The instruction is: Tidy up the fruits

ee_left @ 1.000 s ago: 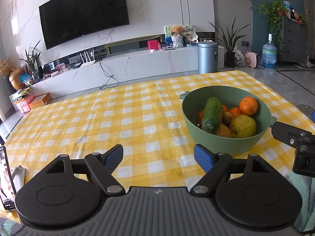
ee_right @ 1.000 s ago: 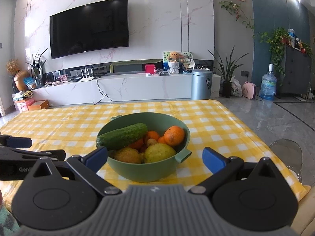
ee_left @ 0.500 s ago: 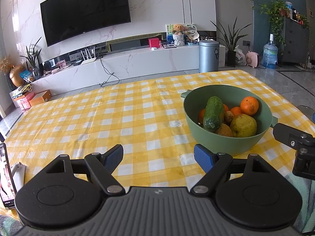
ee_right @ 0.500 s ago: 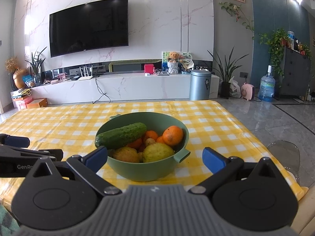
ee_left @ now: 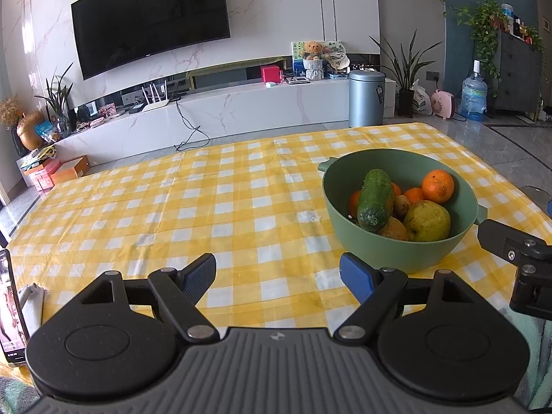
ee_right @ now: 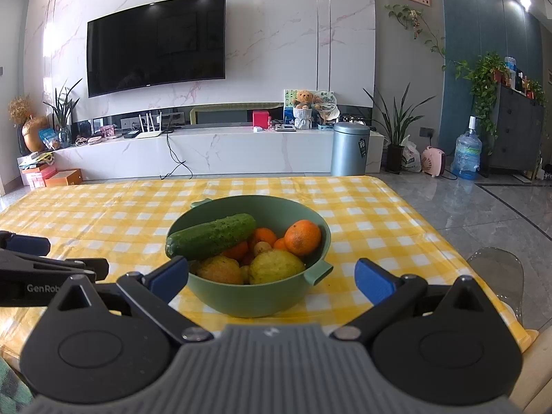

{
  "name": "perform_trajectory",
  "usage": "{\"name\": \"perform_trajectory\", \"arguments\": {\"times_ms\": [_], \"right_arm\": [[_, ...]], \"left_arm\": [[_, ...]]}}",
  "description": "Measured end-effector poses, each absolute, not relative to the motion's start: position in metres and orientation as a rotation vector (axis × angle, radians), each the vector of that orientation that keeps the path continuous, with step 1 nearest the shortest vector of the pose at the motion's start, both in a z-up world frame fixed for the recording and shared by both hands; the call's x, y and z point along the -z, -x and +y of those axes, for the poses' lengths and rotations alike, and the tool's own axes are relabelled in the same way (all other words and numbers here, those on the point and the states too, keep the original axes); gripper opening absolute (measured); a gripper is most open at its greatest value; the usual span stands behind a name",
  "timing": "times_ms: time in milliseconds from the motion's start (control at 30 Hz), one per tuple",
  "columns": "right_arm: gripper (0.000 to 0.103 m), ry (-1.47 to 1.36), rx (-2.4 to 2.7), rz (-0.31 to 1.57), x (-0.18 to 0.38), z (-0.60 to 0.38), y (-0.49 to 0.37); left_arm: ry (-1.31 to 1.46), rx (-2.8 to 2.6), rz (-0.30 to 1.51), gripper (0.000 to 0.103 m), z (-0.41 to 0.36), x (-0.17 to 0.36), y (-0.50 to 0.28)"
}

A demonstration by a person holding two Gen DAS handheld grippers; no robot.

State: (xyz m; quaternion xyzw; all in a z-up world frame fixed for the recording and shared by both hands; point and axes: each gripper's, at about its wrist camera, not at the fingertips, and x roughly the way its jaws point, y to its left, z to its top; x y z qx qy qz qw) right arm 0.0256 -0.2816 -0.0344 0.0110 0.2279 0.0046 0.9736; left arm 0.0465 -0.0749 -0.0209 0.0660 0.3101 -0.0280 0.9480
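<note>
A green bowl point(ee_left: 445, 248) point(ee_right: 255, 296) stands on the yellow checked tablecloth point(ee_left: 214, 214), right of centre. It holds a cucumber point(ee_left: 374, 200) point(ee_right: 210, 236), oranges point(ee_left: 437, 186) point(ee_right: 303, 237), a yellow-green pear point(ee_left: 427, 220) point(ee_right: 276, 266) and other fruit partly hidden underneath. My left gripper point(ee_left: 277, 272) is open and empty over the cloth, left of the bowl. My right gripper point(ee_right: 272, 276) is open and empty, its blue pads on either side of the bowl's near wall, short of it. Part of the right gripper point(ee_left: 517, 252) shows at the edge of the left wrist view.
A phone point(ee_left: 12, 307) on a stand sits at the table's near left corner. A clear chair back point(ee_right: 496, 276) rises at the table's right edge. Beyond the table are a TV wall, a white console and a grey bin point(ee_right: 350, 148).
Both views have shifted slightly; the bowl sits a little lower and closer in the right wrist view. Both grippers remain open and the fruit has not moved.
</note>
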Motion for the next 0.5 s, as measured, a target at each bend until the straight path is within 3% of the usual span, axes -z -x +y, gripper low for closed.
{"name": "perform_trajectory", "arguments": {"times_ms": [500], "right_arm": [[0.099, -0.020, -0.009, 0.460, 0.0342, -0.2815, -0.0254]], "left_arm": [[-0.130, 0.055, 0.634, 0.095, -0.0739, 0.0211, -0.0468]]}}
